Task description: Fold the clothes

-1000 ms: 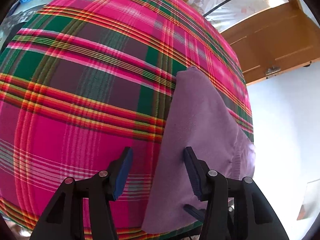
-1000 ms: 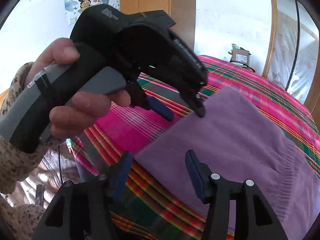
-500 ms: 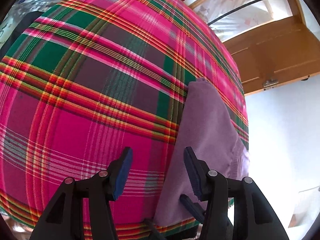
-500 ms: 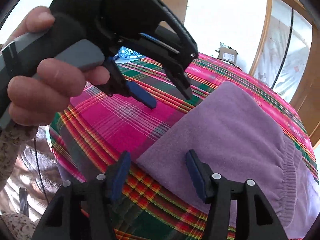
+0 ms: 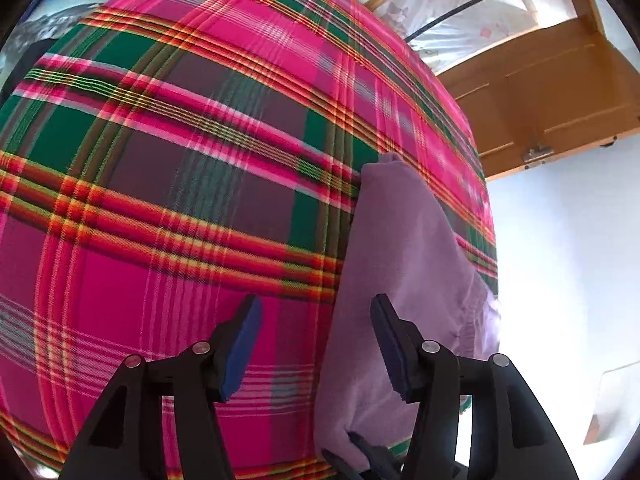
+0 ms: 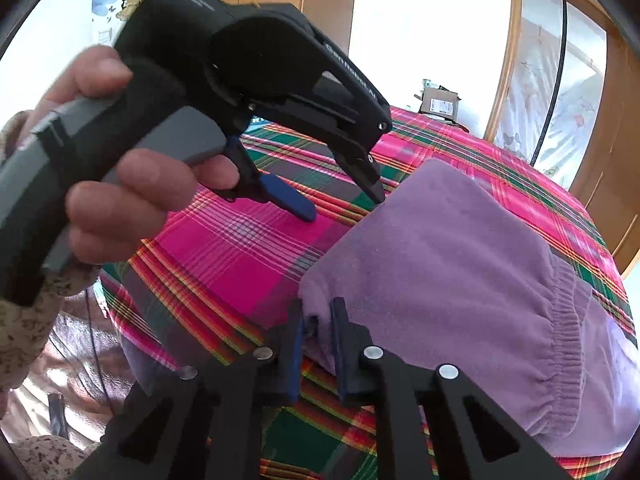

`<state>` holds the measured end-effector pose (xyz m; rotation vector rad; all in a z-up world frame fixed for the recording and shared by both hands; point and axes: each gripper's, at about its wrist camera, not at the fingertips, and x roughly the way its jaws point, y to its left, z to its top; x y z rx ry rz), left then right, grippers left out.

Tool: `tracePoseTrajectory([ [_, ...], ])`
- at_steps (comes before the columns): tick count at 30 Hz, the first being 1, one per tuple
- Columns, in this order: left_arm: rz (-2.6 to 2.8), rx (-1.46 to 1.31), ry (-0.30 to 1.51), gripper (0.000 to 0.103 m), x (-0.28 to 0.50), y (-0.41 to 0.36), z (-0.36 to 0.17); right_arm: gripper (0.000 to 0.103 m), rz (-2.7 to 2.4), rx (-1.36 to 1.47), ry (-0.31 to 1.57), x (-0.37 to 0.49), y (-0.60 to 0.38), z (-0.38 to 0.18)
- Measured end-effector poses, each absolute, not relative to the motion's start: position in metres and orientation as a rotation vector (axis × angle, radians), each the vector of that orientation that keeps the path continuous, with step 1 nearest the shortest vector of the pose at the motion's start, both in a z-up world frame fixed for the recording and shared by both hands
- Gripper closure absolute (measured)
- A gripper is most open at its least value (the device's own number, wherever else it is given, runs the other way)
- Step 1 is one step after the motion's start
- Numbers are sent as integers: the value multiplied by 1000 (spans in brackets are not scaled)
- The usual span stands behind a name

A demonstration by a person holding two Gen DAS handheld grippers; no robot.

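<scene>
The right gripper (image 6: 316,344) is closing on the near corner of the purple garment (image 6: 448,256) lying on the plaid cloth (image 6: 240,256), while the left gripper (image 5: 316,344) hovers, jaws opening and empty — a thin pinch could slip when lifted.

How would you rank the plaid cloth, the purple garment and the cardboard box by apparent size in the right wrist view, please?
1. Plaid cloth: largest, spreading past the garment on every visible side.
2. Purple garment: it covers much of the cloth's right half.
3. Cardboard box: smallest, though it sits far from the camera, so its true size is unsure.
</scene>
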<state>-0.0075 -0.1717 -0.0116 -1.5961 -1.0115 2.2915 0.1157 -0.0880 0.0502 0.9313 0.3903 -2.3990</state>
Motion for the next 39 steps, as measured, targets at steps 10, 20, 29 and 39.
tracePoseTrajectory([
  [10,2141,-1541,-1108,43,-31,-154,-13,91,-2417,886,293,139,-69,68],
  [20,2076,-1571,-1067,43,-60,-127,-17,91,-2409,890,247,145,-60,70],
  [29,1958,-1581,-1198,75,-76,-135,-39,91,-2404,897,226,138,-57,67],
  [39,1866,-1505,-1297,88,-80,-148,-47,91,-2381,928,248,124,-70,62],
])
